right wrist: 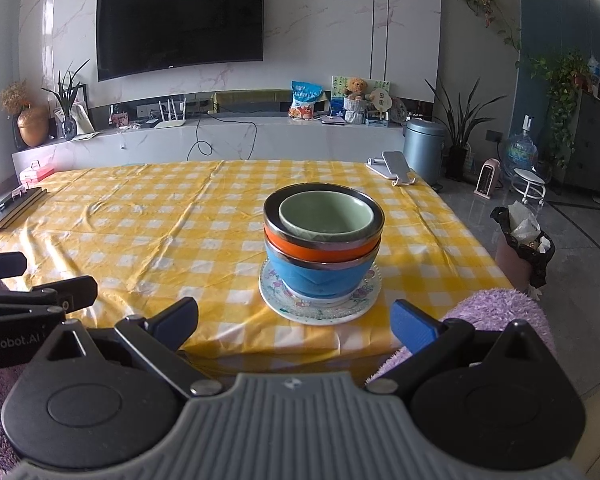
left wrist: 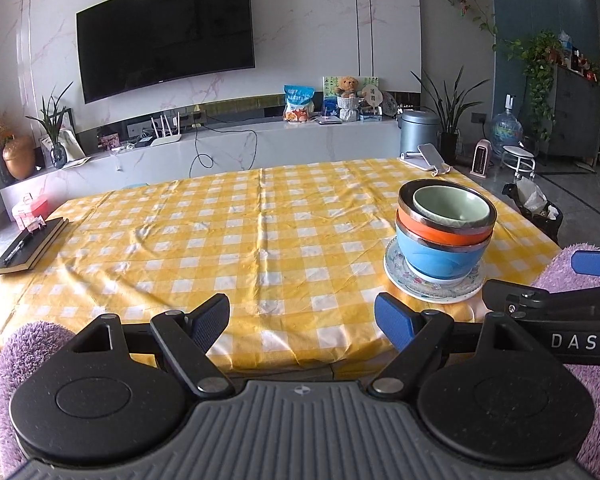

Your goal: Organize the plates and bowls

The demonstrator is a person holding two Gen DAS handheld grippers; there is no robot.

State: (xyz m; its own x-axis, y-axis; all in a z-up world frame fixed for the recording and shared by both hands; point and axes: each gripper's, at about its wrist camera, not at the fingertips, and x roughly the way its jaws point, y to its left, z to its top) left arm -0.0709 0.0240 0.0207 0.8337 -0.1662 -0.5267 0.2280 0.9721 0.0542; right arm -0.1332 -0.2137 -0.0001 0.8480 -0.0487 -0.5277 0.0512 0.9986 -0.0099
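Note:
A stack stands on the yellow checked tablecloth point(left wrist: 220, 248) near the table's front right: a flowered plate point(left wrist: 434, 290), a blue bowl point(left wrist: 440, 254), an orange bowl point(left wrist: 432, 232) and a green bowl point(left wrist: 452, 206) nested on top. The right wrist view shows the same plate point(right wrist: 320, 312), blue bowl point(right wrist: 320, 276), orange bowl point(right wrist: 320, 250) and green bowl point(right wrist: 326, 216). My left gripper point(left wrist: 302, 314) is open and empty, near the table's front edge, left of the stack. My right gripper point(right wrist: 294, 322) is open and empty, just in front of the plate.
A black notebook point(left wrist: 30, 246) with a pen lies at the table's left edge. A phone stand point(left wrist: 428, 158) sits at the far right corner. A bin with a black bag point(right wrist: 526, 246) stands on the floor right of the table. Purple fuzzy chair covers point(right wrist: 496, 312) flank the grippers.

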